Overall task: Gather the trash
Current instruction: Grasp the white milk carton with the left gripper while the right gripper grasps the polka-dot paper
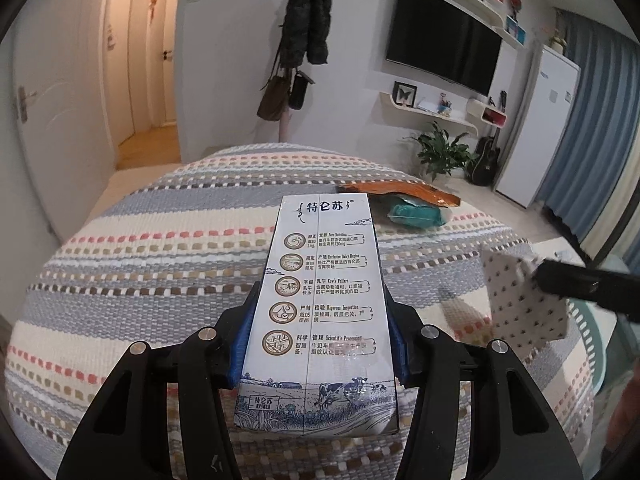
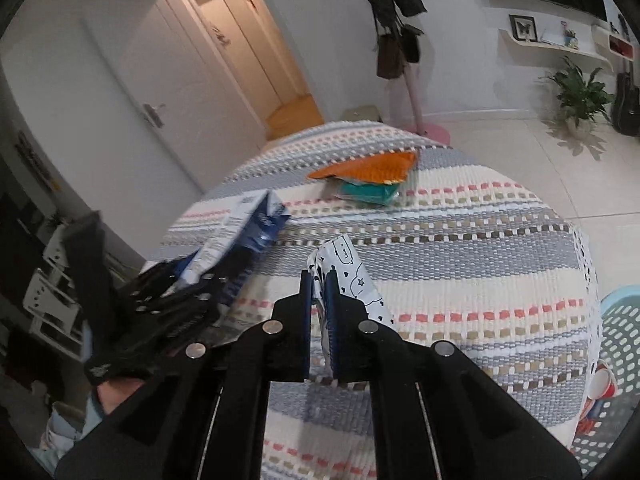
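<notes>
Right wrist view, nearest first: the right gripper point(image 2: 319, 300) is pinched tight on a thin white wrapper point(image 2: 348, 276) printed with black hearts and doodles, held clear above the striped tablecloth point(image 2: 460, 240). That sheet is limp and caught only along one part, so I judge it could slide out or tear free if the hand swings fast toward the pale green perforated basket point(image 2: 624, 344) at the table's right edge, where a red-and-white cup point(image 2: 604, 380) already lies. To the left, the left gripper point(image 1: 320, 344) is clamped across the sides of a blue-and-white milk carton point(image 1: 324, 300), lifted off the cloth; the carton is long and gripped near its bottom end, so it may pivot between the pads or get crushed, and any dregs could spill onto the cloth. With both hands full and close together, they might also knock one another. Farther back an orange wrapper point(image 2: 368, 168) rests on a teal packet point(image 2: 368, 194), touching, which a careless grab could scatter. Count: one carton, one white wrapper, one orange wrapper, one teal packet, one basket, one cup.
</notes>
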Motion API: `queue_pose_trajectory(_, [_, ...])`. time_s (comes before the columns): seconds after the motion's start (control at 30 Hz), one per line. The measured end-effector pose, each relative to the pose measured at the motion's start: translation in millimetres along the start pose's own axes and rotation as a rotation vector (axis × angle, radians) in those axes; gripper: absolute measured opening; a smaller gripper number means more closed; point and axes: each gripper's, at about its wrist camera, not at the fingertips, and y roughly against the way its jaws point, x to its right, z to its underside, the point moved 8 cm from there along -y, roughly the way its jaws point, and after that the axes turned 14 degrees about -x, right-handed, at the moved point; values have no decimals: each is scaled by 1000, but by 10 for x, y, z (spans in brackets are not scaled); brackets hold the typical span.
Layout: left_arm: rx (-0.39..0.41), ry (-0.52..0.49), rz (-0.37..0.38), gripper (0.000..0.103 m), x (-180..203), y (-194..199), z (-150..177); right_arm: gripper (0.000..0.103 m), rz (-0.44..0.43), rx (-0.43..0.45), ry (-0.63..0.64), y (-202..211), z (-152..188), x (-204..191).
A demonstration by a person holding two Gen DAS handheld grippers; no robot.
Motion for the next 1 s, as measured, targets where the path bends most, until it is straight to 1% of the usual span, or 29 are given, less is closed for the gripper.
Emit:
queue_pose_trajectory(0.1, [-6,26,20,51,-57,-3,-7,7,13,-11,-6,-165,-61,36])
queue_pose_trajectory(0.17, [-8,25,21,51,-54,-6,-8,9,24,-31,-9,-295,-83,68])
queue_pose_trajectory(0.2, [-8,21,18,51,-47,-7,-10,13,28,-51,-10,-378,-77,80])
queue_pose_trajectory(0.27, [-8,9,12,51,-35,-12,-13,22,41,-83,-12,-505,-49,106])
queue_pose_trajectory(0.3, [-8,5,9,51,-29,-13,-13,33,39,-94,-11,-544,-21,108])
queue_pose_trajectory(0.33, [-8,3,8,51,-18,-16,-19,48,40,-91,-9,-551,-2,111])
queue_pose_trajectory(0.4, [-9,3,10,51,-18,-23,-20,64,46,-56,9,-467,31,93])
queue_pose_trajectory(0.43, [-10,5,11,51,-15,-28,-26,67,43,-41,24,-418,39,80])
queue_pose_trajectory(0.5, [-14,13,18,51,-26,-35,-32,70,63,-27,43,-335,61,97])
queue_pose_trajectory(0.53, [-16,16,20,51,-31,-39,-32,73,88,-31,50,-312,83,132])
queue_pose_trajectory(0.63, [-18,17,21,51,-30,-40,-25,78,140,-60,69,-336,144,220])
queue_pose_trajectory(0.7, [-16,12,17,51,-19,-37,-21,78,146,-82,73,-371,179,239])
queue_pose_trajectory(0.77, [-16,8,11,51,-9,-37,-20,78,148,-79,98,-382,216,183])
queue_pose_trajectory(0.9, [-16,9,12,51,2,-42,-29,78,231,-33,215,-376,316,-54])
queue_pose_trajectory(1.0, [-16,6,12,51,5,-40,-27,77,299,-55,246,-510,346,-91])
